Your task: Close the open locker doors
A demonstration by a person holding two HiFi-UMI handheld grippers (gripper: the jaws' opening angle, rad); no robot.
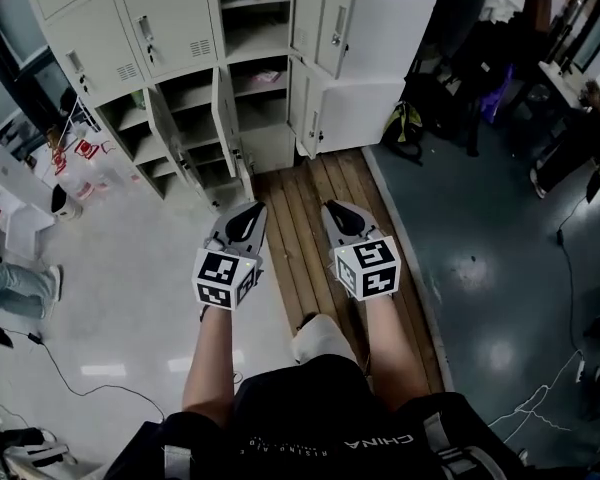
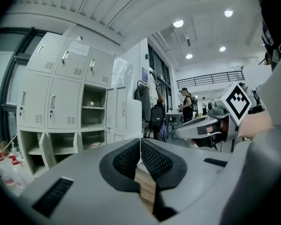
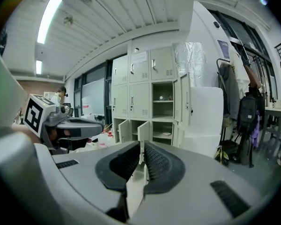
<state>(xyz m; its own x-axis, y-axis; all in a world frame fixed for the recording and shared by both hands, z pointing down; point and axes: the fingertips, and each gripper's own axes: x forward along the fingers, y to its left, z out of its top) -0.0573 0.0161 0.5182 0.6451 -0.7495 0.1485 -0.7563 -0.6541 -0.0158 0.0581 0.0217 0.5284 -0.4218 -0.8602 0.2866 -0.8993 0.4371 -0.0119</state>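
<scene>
A bank of cream lockers (image 1: 170,58) stands ahead of me. Two lower doors (image 1: 225,118) (image 1: 167,133) hang open, and so do the doors to the right of the middle column (image 1: 335,13) (image 1: 308,118). The open shelves hold a few small items. My left gripper (image 1: 252,208) and right gripper (image 1: 332,208) are side by side over a wooden strip, well short of the lockers. Both are shut with nothing between the pads. The right gripper view shows the two lower open doors (image 3: 123,130) (image 3: 143,131) beyond its shut jaws. The left gripper view shows the open shelves (image 2: 93,104).
A wooden plank strip (image 1: 315,238) runs toward the lockers. A large white wrapped block (image 1: 400,28) stands to the right of them, with a backpack (image 1: 405,123) at its foot. Bottles (image 1: 75,168) and cables lie at left. A hanging bag (image 3: 246,116) and a person (image 2: 186,102) are further right.
</scene>
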